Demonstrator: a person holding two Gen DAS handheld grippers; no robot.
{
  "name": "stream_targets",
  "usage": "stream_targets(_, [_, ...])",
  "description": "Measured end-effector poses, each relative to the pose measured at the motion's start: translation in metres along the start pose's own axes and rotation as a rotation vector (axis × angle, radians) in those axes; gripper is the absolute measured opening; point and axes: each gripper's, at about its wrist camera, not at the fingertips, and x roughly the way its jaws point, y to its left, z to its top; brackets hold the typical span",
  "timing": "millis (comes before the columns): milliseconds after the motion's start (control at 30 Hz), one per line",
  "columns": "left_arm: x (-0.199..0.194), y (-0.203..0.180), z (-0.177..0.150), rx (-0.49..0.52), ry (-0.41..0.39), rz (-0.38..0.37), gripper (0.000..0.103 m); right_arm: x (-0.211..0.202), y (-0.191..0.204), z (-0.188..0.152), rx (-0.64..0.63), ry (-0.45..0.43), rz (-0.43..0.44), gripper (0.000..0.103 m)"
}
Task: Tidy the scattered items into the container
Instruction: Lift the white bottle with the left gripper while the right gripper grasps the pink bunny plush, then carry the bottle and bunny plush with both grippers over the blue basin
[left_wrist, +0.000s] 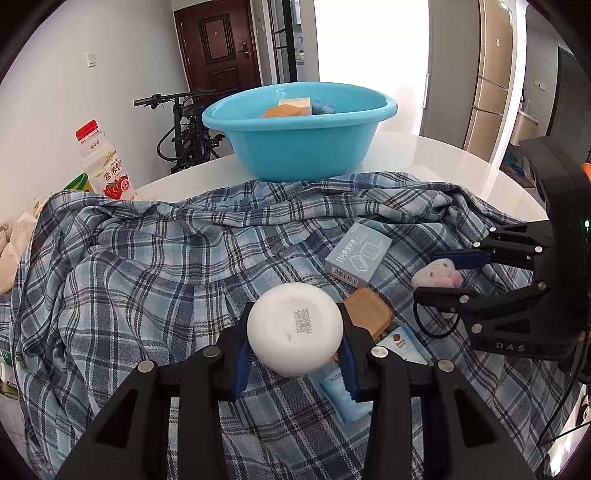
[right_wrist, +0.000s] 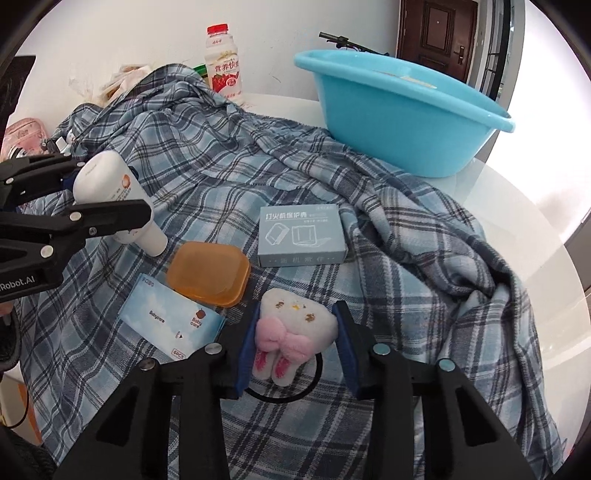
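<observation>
My left gripper (left_wrist: 295, 350) is shut on a white lotion bottle (left_wrist: 294, 328), held above the plaid cloth; it also shows in the right wrist view (right_wrist: 114, 192). My right gripper (right_wrist: 295, 343) is shut on a plush tooth hair tie (right_wrist: 291, 332), also visible in the left wrist view (left_wrist: 437, 275). On the cloth lie a grey-blue box (right_wrist: 301, 236), an orange soap case (right_wrist: 208, 275) and a wipes pack (right_wrist: 170, 323). The blue basin (left_wrist: 299, 136) stands at the back with several items inside.
A plaid shirt (left_wrist: 166, 258) covers the round white table (left_wrist: 424, 155). A strawberry drink bottle (left_wrist: 105, 166) stands at the back left beside bags. A bicycle (left_wrist: 184, 129) and a door lie beyond the table.
</observation>
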Motion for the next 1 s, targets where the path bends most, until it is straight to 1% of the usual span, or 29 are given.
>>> stream_targets(233, [-0.004, -0.006, 0.002, 0.014, -0.004, 0.002, 0.042, -0.013, -0.009, 0.000, 0.030, -0.024, -0.005, 0.038])
stream_targets(433, [-0.005, -0.006, 0.005, -0.002, 0.000, -0.015, 0.042, -0.026, -0.012, -0.001, 0.024, -0.042, -0.021, 0.038])
stream_targets(633, [-0.008, -0.011, 0.009, 0.014, -0.015, 0.007, 0.042, -0.040, -0.020, 0.001, 0.045, -0.070, -0.032, 0.038])
stream_targets(1000, [-0.015, -0.015, 0.028, 0.019, -0.044, 0.011, 0.042, -0.070, -0.041, 0.020, 0.094, -0.152, -0.052, 0.038])
